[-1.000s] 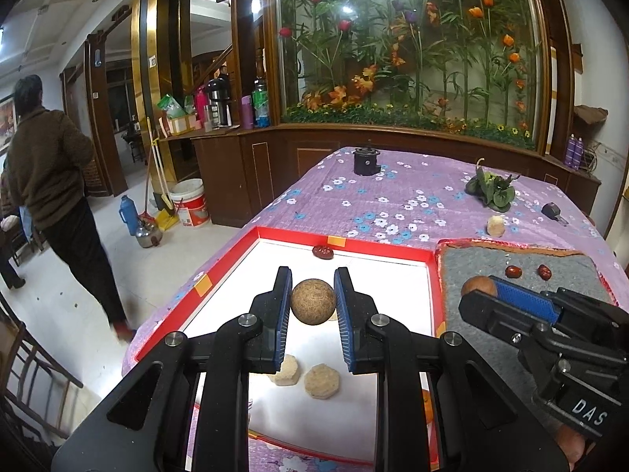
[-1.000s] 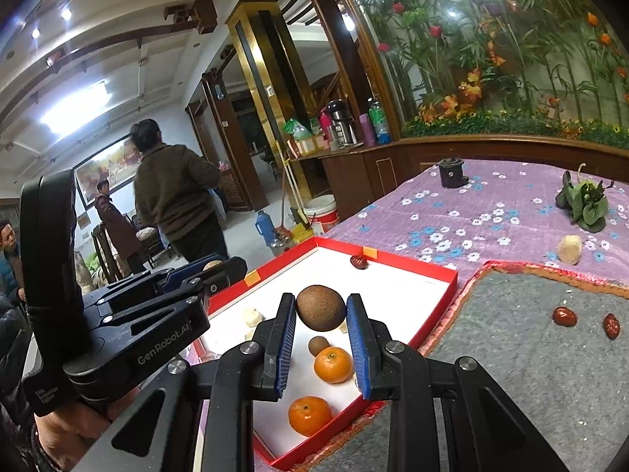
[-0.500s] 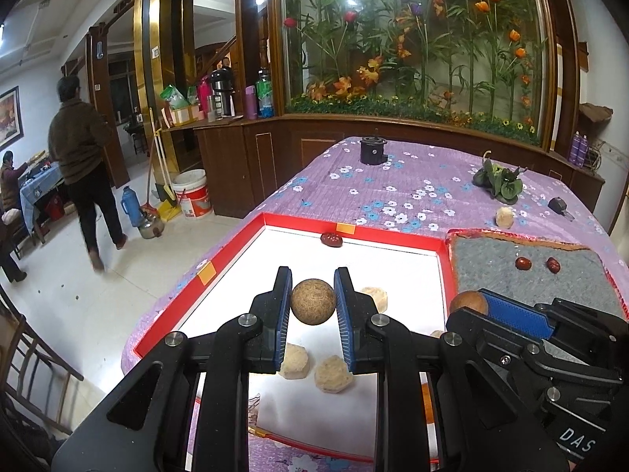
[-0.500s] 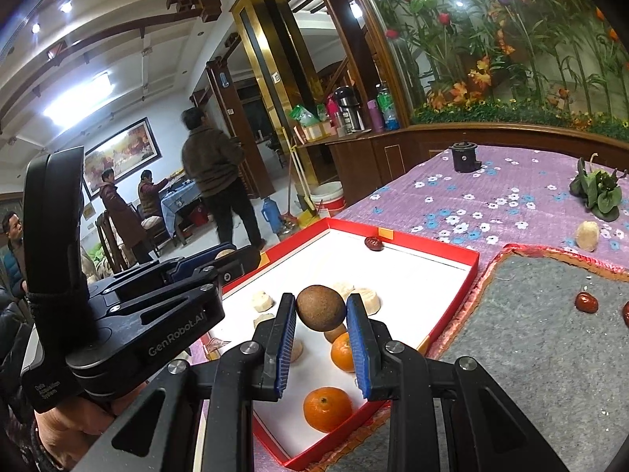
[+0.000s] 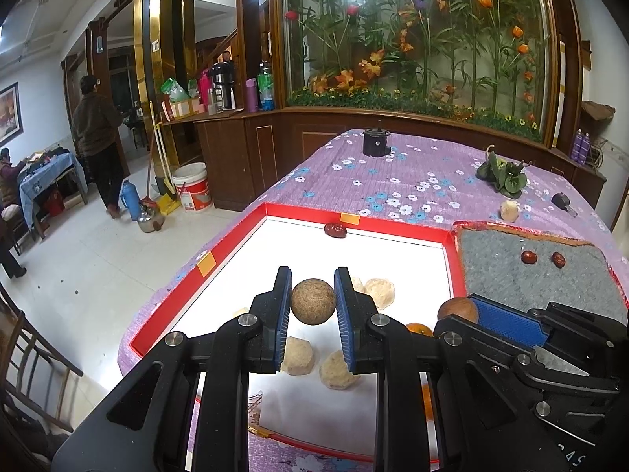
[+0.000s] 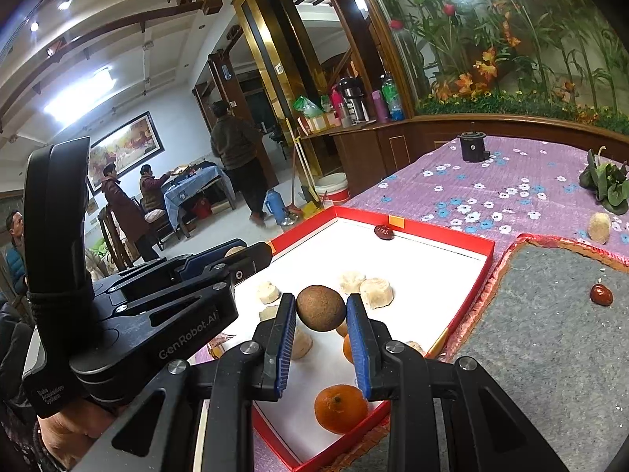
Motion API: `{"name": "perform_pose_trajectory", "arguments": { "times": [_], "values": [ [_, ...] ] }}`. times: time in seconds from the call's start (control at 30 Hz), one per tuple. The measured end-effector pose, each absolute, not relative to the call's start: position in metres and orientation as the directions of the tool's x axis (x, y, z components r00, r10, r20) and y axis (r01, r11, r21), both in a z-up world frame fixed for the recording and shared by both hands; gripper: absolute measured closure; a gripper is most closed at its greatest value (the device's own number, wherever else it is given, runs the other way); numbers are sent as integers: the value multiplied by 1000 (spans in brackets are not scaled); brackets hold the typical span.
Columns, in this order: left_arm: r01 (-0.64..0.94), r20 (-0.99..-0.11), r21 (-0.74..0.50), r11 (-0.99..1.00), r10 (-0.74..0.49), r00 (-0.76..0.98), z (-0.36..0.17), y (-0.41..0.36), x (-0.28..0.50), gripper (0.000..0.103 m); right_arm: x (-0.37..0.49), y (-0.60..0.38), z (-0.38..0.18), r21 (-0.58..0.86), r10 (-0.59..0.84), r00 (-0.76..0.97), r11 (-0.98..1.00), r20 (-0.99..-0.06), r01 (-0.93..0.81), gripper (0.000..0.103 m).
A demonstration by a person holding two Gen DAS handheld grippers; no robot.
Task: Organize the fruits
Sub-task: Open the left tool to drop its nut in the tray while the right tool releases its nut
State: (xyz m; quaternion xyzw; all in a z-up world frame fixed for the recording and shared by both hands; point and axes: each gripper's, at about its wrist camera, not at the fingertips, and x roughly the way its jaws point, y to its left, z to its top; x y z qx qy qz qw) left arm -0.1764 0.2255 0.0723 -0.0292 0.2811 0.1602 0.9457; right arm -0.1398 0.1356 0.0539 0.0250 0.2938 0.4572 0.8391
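Note:
My left gripper (image 5: 313, 303) is shut on a tan round fruit (image 5: 313, 301) and holds it above the red-rimmed white tray (image 5: 393, 224). My right gripper (image 6: 320, 314) is shut on a darker brown round fruit (image 6: 321, 313), over the tray's (image 6: 464, 236) near right part. In the tray lie several pale lumpy fruits (image 5: 378, 293), oranges (image 6: 340, 413) and a red date (image 5: 335, 230). Two red dates (image 5: 529, 257) lie on the grey mat (image 5: 511, 275). The right gripper also shows in the left wrist view (image 5: 458, 310), and the left gripper in the right wrist view (image 6: 240, 253).
A purple flowered cloth (image 5: 393, 181) covers the table. On it are a black cylinder (image 5: 376, 142), a leafy bunch (image 5: 503, 177), a pale fruit (image 5: 509, 210) and a small black object (image 5: 563, 200). People stand in the room at left (image 5: 96, 137).
Both grippers keep their fruits and have drawn back a little toward the tray's near edge. The person at left has walked farther away.

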Motion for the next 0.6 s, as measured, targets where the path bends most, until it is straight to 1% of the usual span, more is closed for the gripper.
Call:
{"name": "perform_pose_trajectory", "arguments": {
  "times": [0.6],
  "values": [
    [-319, -571, 34, 947, 280, 772, 60, 234, -171, 82, -130, 148, 39, 327, 770, 397, 592, -500, -737, 78]
  ]
}}
